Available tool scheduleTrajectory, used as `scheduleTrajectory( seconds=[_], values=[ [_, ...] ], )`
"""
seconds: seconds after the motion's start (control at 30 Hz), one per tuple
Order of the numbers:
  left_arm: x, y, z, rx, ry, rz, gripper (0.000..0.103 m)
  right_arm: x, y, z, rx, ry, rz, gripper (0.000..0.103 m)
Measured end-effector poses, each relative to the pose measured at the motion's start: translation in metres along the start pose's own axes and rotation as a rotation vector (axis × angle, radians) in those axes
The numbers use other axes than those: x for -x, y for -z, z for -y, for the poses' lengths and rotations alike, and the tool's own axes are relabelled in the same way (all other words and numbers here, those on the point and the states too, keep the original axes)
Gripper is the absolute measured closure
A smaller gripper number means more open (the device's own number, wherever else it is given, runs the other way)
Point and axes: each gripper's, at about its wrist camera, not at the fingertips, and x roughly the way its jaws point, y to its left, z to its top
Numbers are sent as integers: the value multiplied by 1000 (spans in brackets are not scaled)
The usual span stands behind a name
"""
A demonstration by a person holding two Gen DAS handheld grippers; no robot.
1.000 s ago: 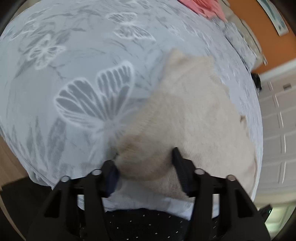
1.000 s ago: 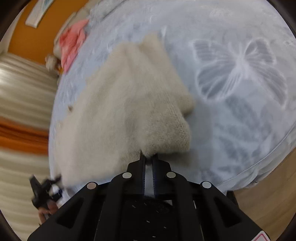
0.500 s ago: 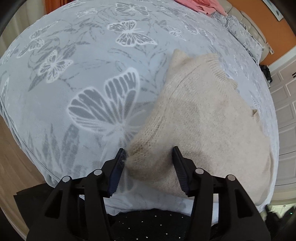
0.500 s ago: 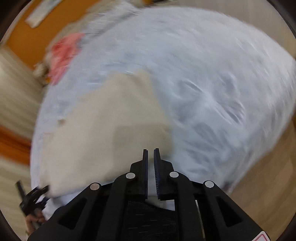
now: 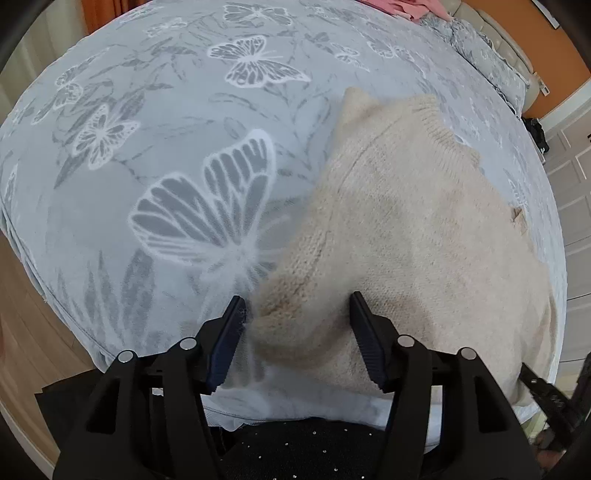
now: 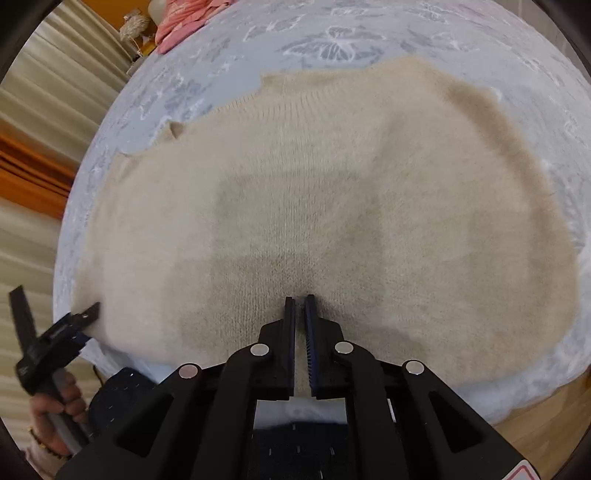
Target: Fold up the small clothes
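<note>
A beige knit sweater [image 5: 406, 229] lies on a pale blue bedspread with butterflies [image 5: 177, 147], its sleeves folded in over the body. My left gripper [image 5: 297, 306] is open, its jaws standing either side of the sweater's near left corner, not closed on it. In the right wrist view the sweater [image 6: 314, 192] fills the middle of the frame. My right gripper [image 6: 300, 301] is shut over the sweater's near edge; I cannot tell if it pinches any knit. The left gripper [image 6: 83, 315] shows at the sweater's left edge there.
Pink clothes [image 6: 184, 18] lie at the far end of the bed. Grey pillows [image 5: 487, 55] sit by an orange wall. Beige curtains [image 6: 48, 96] hang to the left, white cabinet doors [image 5: 569, 184] stand right, and wooden floor [image 5: 22, 314] lies below the bed edge.
The right gripper has let go of the sleeve end it held up, swung left, and now sits low over the sweater's near edge. The left gripper stayed open by the corner.
</note>
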Motion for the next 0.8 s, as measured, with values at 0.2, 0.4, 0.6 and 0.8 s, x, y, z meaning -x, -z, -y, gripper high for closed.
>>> scheduleTrajectory(
  seconds=[0.2,0.4,0.6,0.8],
  values=[
    [-3,-2,-1,9,22,-6,42,69,30,94,-192,156,209,50],
    [-6,-1,2,11,39,-15,33,39,48,157,-452,-23,103,47],
    [-6,-2,3,21,28,-13,33,30,34,136,-478,-163,180,89],
    [-7,-1,3,16,14,-15,31,9,37,154,-427,-59,82,87]
  ],
)
